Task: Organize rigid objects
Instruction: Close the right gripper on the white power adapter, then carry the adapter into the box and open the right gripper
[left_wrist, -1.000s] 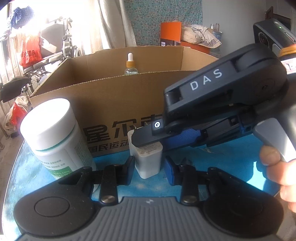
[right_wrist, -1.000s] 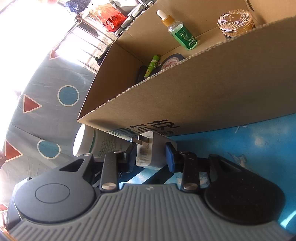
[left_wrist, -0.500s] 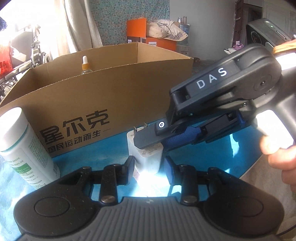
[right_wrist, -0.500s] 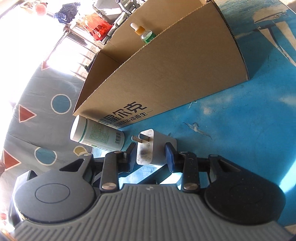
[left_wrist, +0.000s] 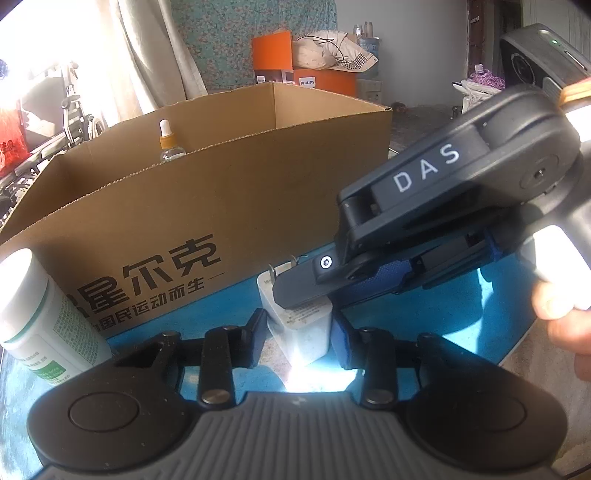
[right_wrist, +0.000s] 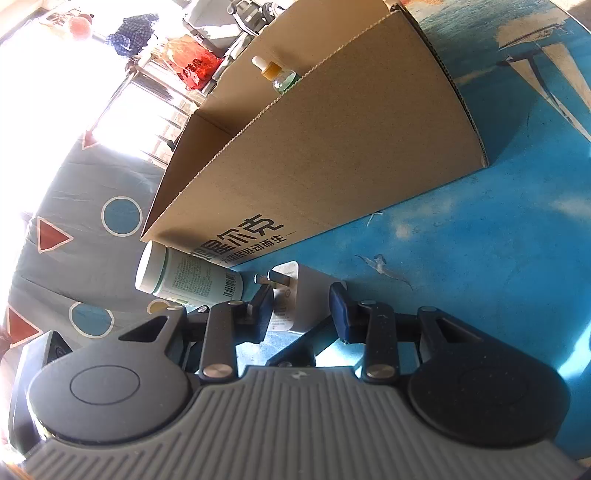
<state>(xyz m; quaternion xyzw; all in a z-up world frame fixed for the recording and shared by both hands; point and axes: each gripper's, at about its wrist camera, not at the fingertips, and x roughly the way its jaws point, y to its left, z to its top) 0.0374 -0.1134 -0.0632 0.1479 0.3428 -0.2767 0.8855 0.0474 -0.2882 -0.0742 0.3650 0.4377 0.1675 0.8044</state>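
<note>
both tools, left tool (left_wrist: 298, 334) and right tool (right_wrist: 301, 308), clamp narrow on small white plastic charger plug (left_wrist: 295, 325) standing on blue surface (right_wrist: 480, 258), just in front of brown cardboard box (left_wrist: 221, 192), white pill bottle (left_wrist: 40, 321) left.

"DAS" on right claw (left_wrist: 295, 291); "PHILIPS" on orange box (left_wrist: 325, 79)
</note>
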